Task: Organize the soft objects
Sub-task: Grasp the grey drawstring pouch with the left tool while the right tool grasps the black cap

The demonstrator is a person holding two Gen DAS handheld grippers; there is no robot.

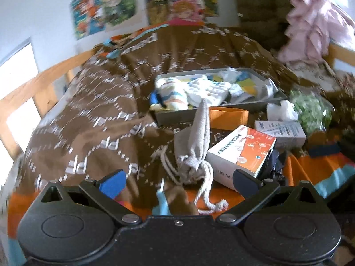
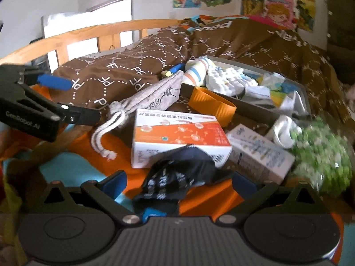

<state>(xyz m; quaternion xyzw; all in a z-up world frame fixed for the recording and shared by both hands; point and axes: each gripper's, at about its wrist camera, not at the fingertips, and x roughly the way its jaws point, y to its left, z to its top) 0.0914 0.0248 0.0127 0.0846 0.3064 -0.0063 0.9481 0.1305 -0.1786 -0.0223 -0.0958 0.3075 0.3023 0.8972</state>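
A grey drawstring pouch (image 1: 196,141) lies on the bed just ahead of my left gripper (image 1: 177,181), which is open and empty; the pouch also shows in the right wrist view (image 2: 153,95). A grey tray (image 1: 213,107) behind it holds white and striped socks (image 1: 177,93). My right gripper (image 2: 177,184) is open, its jaws on either side of a dark patterned sock (image 2: 177,175) lying in front of an orange and white box (image 2: 177,137). The left gripper (image 2: 73,102) shows at the left of the right wrist view. A white rolled sock (image 2: 284,130) lies right of the boxes.
A brown patterned quilt (image 1: 99,102) covers the bed. A second white box (image 2: 257,153), an orange band (image 2: 213,104) and a green fuzzy item (image 2: 324,153) lie nearby. A wooden rail (image 2: 88,33) runs along the far side. Pink cloth (image 1: 315,26) hangs at the right.
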